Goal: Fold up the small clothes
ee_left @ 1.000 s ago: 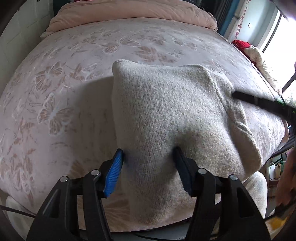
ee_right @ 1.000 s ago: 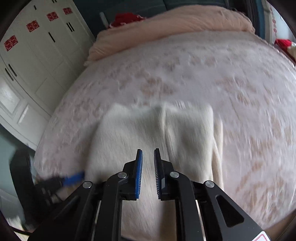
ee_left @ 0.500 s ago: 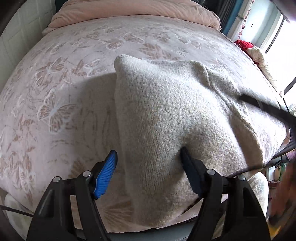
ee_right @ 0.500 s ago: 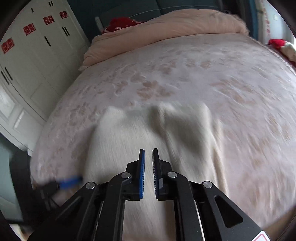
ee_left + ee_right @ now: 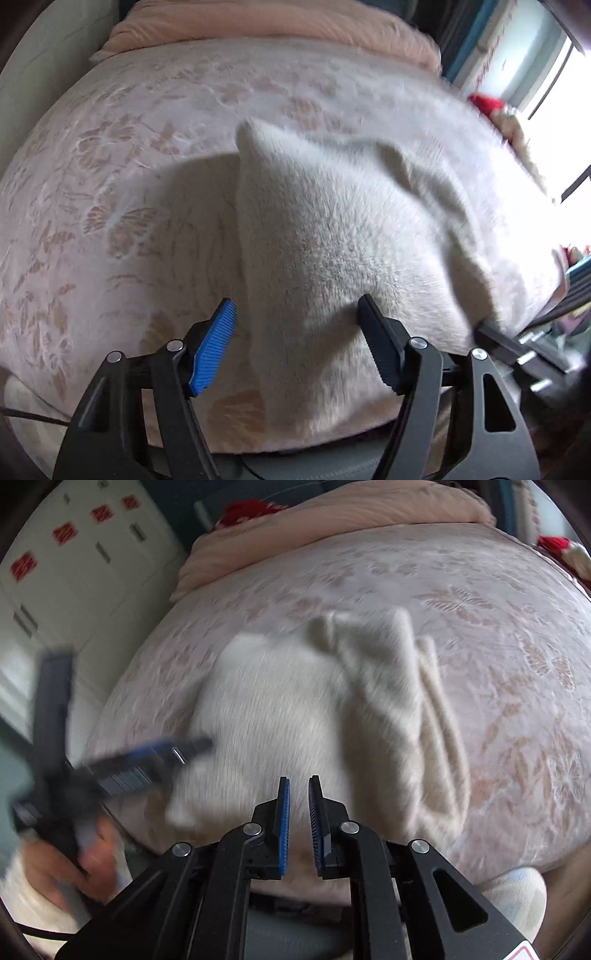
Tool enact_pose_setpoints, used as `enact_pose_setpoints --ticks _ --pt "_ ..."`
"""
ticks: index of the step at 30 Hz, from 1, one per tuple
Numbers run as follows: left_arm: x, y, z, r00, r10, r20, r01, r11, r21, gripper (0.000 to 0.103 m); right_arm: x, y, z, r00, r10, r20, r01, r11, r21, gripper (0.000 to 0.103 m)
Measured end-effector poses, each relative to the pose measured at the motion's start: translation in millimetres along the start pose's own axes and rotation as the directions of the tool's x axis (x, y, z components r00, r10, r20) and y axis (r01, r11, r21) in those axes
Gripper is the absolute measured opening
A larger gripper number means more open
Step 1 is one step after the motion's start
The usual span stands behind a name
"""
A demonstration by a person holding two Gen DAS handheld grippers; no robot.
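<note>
A cream knit sweater (image 5: pixel 332 240), folded into a rough rectangle, lies on the pink butterfly bedspread (image 5: pixel 129 184) near its front edge. My left gripper (image 5: pixel 295 301) straddles the sweater's near left corner with jaws wide and closing. The blue pad (image 5: pixel 214 347) hangs over bare bedspread, and the other finger (image 5: pixel 376 343) rests on the knit. My right gripper (image 5: pixel 299 779) hovers over the near middle of the sweater (image 5: pixel 277 709), jaws a narrow slit and opening, nothing between them. In the right wrist view the left gripper (image 5: pixel 147 757) shows blurred, held by a hand (image 5: pixel 85 853).
A folded pink quilt (image 5: pixel 258 22) lies across the far end of the bed. White wardrobe doors (image 5: pixel 55 572) stand to the left of the bed. Red and white cloth (image 5: pixel 484 101) sits at the far right corner by a bright window (image 5: pixel 535 55).
My left jaws have spread wider and its blue pad has come off the sweater's edge. The right gripper has slid sideways toward the left one, which now looms larger in its view.
</note>
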State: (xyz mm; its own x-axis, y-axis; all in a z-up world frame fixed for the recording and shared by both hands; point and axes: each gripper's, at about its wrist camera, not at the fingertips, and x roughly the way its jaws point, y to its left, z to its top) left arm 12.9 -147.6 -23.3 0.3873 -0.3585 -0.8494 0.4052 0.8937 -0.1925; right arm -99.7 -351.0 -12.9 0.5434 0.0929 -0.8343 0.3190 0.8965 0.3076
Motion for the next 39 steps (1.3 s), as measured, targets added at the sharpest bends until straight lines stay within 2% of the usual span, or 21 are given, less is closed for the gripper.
enact_pose_setpoints --ticks 3,6,7,9,10,11,13,15,17,18,20,21,23,24,26,27,28,30,33,36,39 --pt "-24.8 24.9 -4.7 0.998 0.049 0.030 -0.048 0.998 -0.042 0.065 -1.0 18.5 -5.8 0.999 0.053 0.006 -0.053 0.998 -0.044 0.012" --pt "-39.3 53.3 -9.4 0.993 0.112 0.025 -0.109 0.989 -0.100 0.065 9.9 44.3 -2.0 0.993 0.120 0.017 -0.118 0.988 -0.105 0.012" --pt "-41.0 58.8 -10.1 0.993 0.119 0.021 -0.116 0.987 -0.111 0.065 20.2 50.1 0.7 0.990 0.138 0.002 -0.137 0.984 -0.112 0.012" --pt "-43.8 68.9 -11.8 0.990 0.142 0.012 -0.139 0.981 -0.137 0.065 61.6 60.9 -5.5 0.983 0.154 -0.100 -0.166 0.978 -0.125 0.011" --pt "-44.5 71.3 -11.7 0.990 0.144 0.012 -0.141 0.980 -0.142 0.065 85.3 62.2 -13.6 0.980 0.125 -0.155 -0.147 0.978 -0.145 0.003" --pt "-45.6 72.9 -11.7 0.989 0.145 0.014 -0.142 0.979 -0.146 0.065 104.3 56.5 -22.6 0.974 0.132 -0.184 -0.156 0.980 -0.124 0.003" --pt "-46.3 72.0 -10.2 0.990 0.141 0.018 -0.138 0.981 -0.137 0.065 92.8 51.9 -17.4 0.971 0.167 -0.173 -0.179 0.982 -0.054 0.003" --pt "-45.9 69.2 -10.0 0.990 0.140 0.027 -0.135 0.983 -0.125 0.065 57.3 56.8 -8.2 0.987 0.140 -0.083 -0.147 0.985 -0.084 0.004" --pt "-42.9 66.8 -10.2 0.992 0.122 0.020 -0.119 0.985 -0.122 0.065 39.9 58.3 -7.0 0.997 0.067 -0.029 -0.070 0.987 -0.145 0.008" --pt "-39.9 64.3 -9.5 0.993 0.114 0.015 -0.112 0.987 -0.119 0.065 42.1 53.3 -8.9 0.999 0.027 -0.029 -0.031 0.986 -0.162 0.010" --pt "-34.3 53.5 -7.9 0.996 0.094 0.007 -0.093 0.990 -0.103 0.065 72.5 32.1 -18.7 0.991 -0.075 -0.109 0.054 0.983 -0.177 0.002" --pt "-32.9 47.6 -6.5 0.997 0.080 0.005 -0.079 0.992 -0.097 0.065 77.1 19.4 -22.8 0.990 -0.038 -0.134 0.021 0.991 -0.130 0.002" --pt "-34.1 35.4 -4.4 0.999 0.043 0.001 -0.043 0.996 -0.079 0.066 50.1 7.5 -18.7 0.994 0.059 -0.094 -0.060 0.998 -0.011 0.008" --pt "-34.8 31.0 -3.5 1.000 0.021 0.003 -0.021 0.997 -0.074 0.068 31.4 2.1 -15.4 0.998 0.053 -0.046 -0.052 0.999 0.013 0.016" --pt "-34.4 24.2 -3.3 1.000 -0.028 0.005 0.029 0.997 -0.076 0.078 -5.4 -10.5 -10.1 0.998 0.003 0.062 -0.004 1.000 0.023 0.046" --pt "-31.9 21.5 -2.9 0.998 -0.056 0.007 0.057 0.995 -0.086 0.084 -21.2 -18.9 -9.1 0.993 -0.037 0.109 0.034 0.999 0.033 0.069" --pt "-27.8 19.8 -2.8 0.997 -0.079 0.006 0.079 0.992 -0.097 0.085 -32.0 -28.3 -8.3 0.987 -0.082 0.140 0.076 0.996 0.048 0.078" --pt "-10.9 15.6 -2.9 0.994 -0.112 -0.015 0.109 0.986 -0.122 0.085 -38.5 -52.9 -9.1 0.972 -0.179 0.153 0.170 0.983 0.070 0.081" --pt "20.1 12.7 -4.7 0.986 -0.150 -0.072 0.136 0.976 -0.170 0.085 -13.9 -80.3 -13.6 0.975 -0.214 0.054 0.208 0.973 0.099 0.081" --pt "45.8 16.9 -8.1 0.973 -0.199 -0.113 0.168 0.957 -0.236 0.091 14.4 -99.5 -21.4 0.995 -0.102 -0.003 0.100 0.976 0.191 0.081" --pt "62.9 21.4 -10.9 0.954 -0.261 -0.147 0.209 0.932 -0.296 0.094 36.9 -112.0 -19.5 1.000 0.006 -0.025 0.002 0.959 0.285 0.084"
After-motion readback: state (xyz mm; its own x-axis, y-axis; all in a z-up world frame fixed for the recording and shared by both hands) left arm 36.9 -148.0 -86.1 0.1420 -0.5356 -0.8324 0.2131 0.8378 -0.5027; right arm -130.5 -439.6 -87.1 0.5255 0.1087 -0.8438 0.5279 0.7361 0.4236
